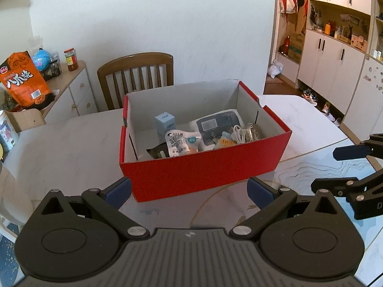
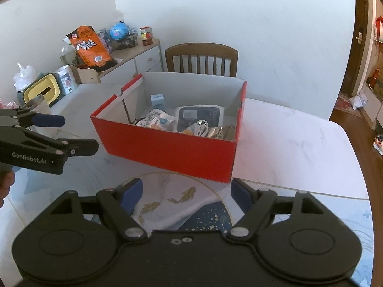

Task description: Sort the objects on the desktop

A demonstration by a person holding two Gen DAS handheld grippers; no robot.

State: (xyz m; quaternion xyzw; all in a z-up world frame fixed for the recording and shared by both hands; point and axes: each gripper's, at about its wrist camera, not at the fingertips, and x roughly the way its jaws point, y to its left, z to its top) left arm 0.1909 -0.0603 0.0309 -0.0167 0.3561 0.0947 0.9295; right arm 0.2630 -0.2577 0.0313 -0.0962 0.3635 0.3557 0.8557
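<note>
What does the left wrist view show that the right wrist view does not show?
Only the left wrist view shows the white cupboards with shelves at the right. Only the right wrist view shows the yellow-lidded container and a brown door. Both show the red box holding packets, the wooden chair, the orange snack bag, and both grippers open and empty: left gripper, right gripper.

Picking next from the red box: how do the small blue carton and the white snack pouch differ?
The blue carton stands upright by the box's back wall; the white snack pouch lies slumped nearer the front. The carton is rigid and plain; the pouch is soft with bold printing. Both sit inside the red box.
</note>
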